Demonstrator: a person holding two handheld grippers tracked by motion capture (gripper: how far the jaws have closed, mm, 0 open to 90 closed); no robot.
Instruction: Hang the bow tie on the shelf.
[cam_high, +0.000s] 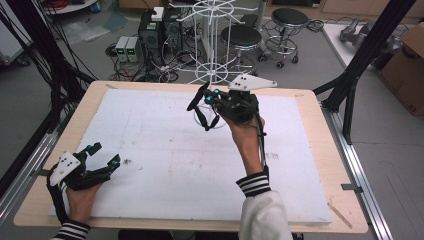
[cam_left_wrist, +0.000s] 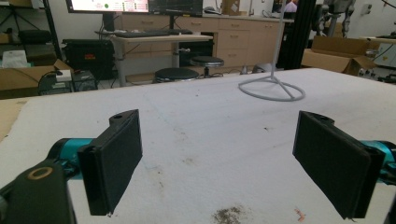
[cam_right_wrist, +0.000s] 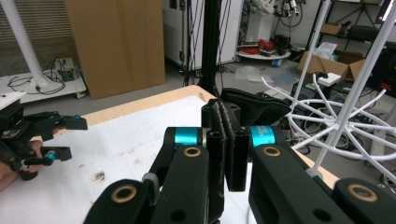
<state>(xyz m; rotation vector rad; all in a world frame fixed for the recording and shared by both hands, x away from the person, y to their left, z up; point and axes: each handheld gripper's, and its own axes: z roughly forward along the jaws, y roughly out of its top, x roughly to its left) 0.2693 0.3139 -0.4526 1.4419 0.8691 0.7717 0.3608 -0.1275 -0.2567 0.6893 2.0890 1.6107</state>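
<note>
My right gripper (cam_high: 212, 97) is raised over the far middle of the white board, shut on a black item (cam_high: 201, 106) that looks like a pair of glasses, with thin parts hanging down. In the right gripper view the jaws (cam_right_wrist: 227, 135) press together on its black edge (cam_right_wrist: 254, 108). A white wire display rack (cam_high: 212, 30) stands just behind it, its ring base (cam_left_wrist: 272, 88) on the board. My left gripper (cam_high: 106, 154) rests low at the near left corner, open, with nothing between its pads (cam_left_wrist: 114, 161).
A white foam board (cam_high: 165, 165) covers the wooden table (cam_high: 330, 165). Stools (cam_high: 241, 37), computer boxes and cables sit on the floor beyond the far edge. Black frame posts (cam_high: 367, 47) rise at the right. The left gripper (cam_right_wrist: 60, 137) appears far off in the right gripper view.
</note>
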